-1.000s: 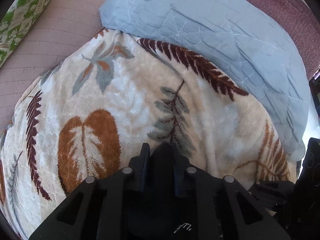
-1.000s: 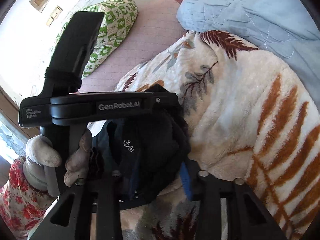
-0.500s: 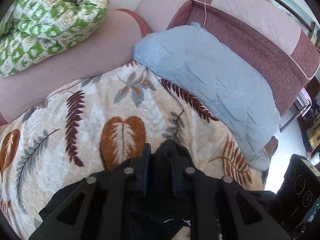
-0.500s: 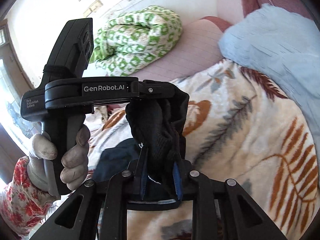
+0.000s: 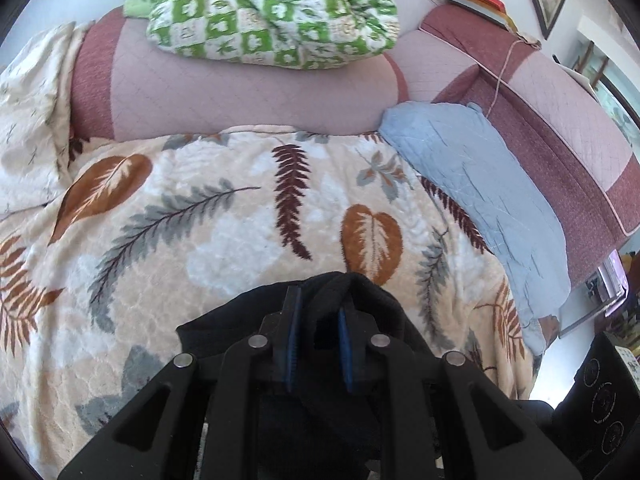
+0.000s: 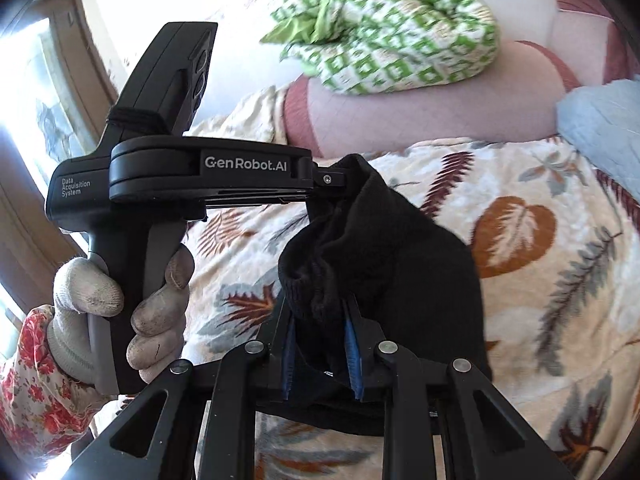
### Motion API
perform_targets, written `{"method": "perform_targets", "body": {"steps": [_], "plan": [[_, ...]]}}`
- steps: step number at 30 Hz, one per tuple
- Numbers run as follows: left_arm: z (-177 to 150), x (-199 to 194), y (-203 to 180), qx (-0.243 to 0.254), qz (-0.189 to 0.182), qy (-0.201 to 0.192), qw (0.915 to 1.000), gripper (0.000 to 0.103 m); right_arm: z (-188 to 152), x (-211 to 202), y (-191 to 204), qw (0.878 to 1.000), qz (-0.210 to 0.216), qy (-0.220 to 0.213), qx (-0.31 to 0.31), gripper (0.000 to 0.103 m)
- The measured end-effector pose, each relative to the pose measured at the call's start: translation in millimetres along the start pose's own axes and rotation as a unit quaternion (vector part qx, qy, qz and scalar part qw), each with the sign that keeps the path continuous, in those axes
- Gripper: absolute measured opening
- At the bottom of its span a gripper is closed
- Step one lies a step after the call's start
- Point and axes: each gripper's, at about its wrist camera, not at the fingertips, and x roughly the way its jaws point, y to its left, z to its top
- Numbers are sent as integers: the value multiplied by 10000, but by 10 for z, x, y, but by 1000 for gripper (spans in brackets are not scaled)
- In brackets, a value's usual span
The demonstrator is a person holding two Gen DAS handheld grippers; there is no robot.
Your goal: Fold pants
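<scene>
Pants point(image 6: 384, 264) bunched black, shape unreadable, hiding right gripper point(image 6: 320, 316) fingertips.

Black pants point(image 6: 384, 256), thick soft knit with a ribbed hem. Bunched and lifted off the leaf-print blanket point(image 6: 540, 280), not spread flat. Gathered into a thick wad between the blue pads point(image 6: 351, 340) in the right wrist view, folds rising from there to a second pinch point higher up. Loose cloth hanging on the right side, draped down toward the blanket. In the left wrist view, same dark fabric point(image 5: 360, 296) humped over and between the pads; lower part hidden, possibly resting on the blanket.
</scene>
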Motion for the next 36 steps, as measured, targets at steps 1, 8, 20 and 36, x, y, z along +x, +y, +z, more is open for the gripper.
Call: {"method": "perform_targets", "body": {"steps": [1, 8, 20, 36], "plan": [[-35, 5, 86, -89, 30, -2, 10000, 17, -22, 65, 61, 10000, 7, 61, -47, 24], [-297, 58, 643, -835, 223, 23, 9963, 30, -155, 494, 329, 9982, -62, 438, -408, 26], [-414, -278, 1021, -1525, 483, -152, 9870, 55, -434, 226, 658, 9882, 326, 560, -1386, 75], [-181, -212, 139, -720, 432, -318, 9960, 57, -143, 96, 23, 9959, -832, 74, -332, 74]]}}
